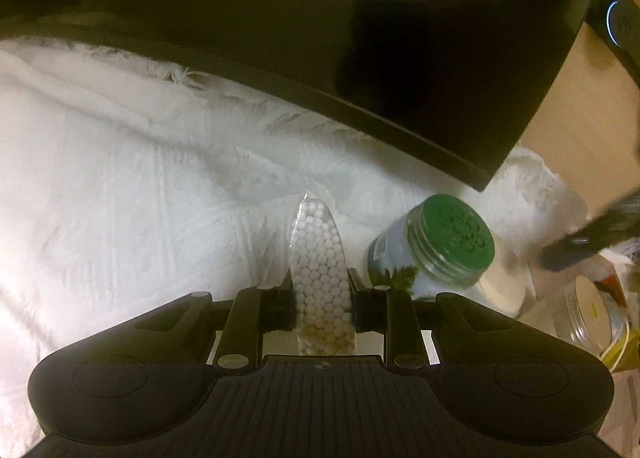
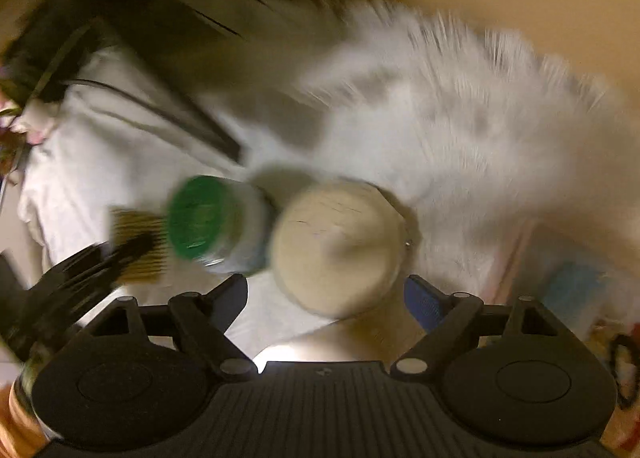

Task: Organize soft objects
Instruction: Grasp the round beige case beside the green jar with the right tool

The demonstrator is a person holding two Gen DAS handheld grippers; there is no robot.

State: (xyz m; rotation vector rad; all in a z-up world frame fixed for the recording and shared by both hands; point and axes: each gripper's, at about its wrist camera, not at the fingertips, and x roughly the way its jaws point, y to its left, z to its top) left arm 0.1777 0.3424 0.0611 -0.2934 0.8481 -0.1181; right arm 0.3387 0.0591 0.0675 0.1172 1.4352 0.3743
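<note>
A bag of beads stands between the left tongs, a jar just right, both on fur.

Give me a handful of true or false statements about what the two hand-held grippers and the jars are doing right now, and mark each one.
1. The left hand-held gripper is closed on a clear bag of small white beads. True.
2. The right hand-held gripper is clamped on the green-lidded jar. False: its jaws stand open and empty, with a jar with a pale lid just ahead of them.
3. The green-lidded jar lies tipped on the white fluffy blanket. True.
4. The bag is filled with green beads. False: the beads are white.
5. A dark screen stands behind the blanket in the left wrist view. True.
</note>
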